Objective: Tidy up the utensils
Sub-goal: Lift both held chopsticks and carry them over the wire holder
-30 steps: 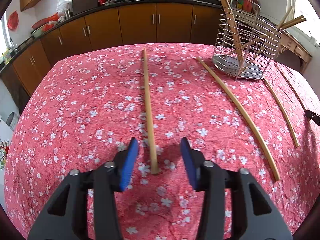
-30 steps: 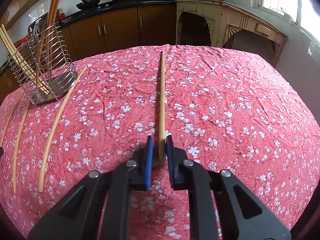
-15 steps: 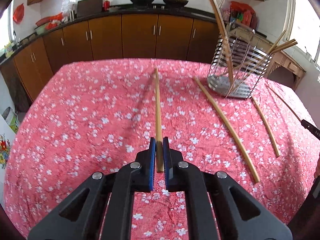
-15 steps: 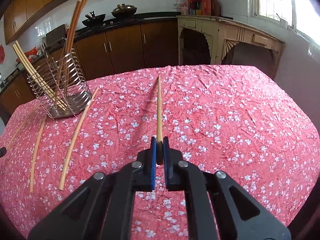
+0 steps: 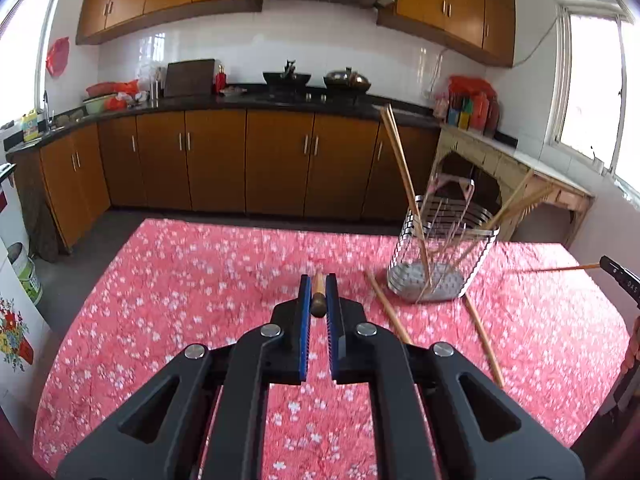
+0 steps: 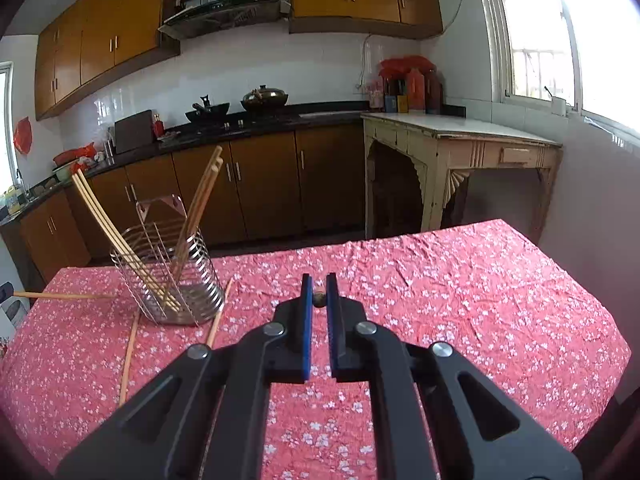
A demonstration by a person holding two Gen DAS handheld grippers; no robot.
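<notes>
Bright daylight from blown-out windows point(image 5: 592, 92); fisheye-bent edges, dark vignetted corners.

Black plastic gripper frames, silver round screws, blue ribbed fingers point(image 5: 305, 312).

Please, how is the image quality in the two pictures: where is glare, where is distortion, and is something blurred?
Left wrist view: the window is overexposed white, the fisheye bends the cabinets, and the tablecloth looks slightly smeared. Right wrist view: the window glares strongly, the edges curve and darken, and the wire holder is sharp enough.
</notes>
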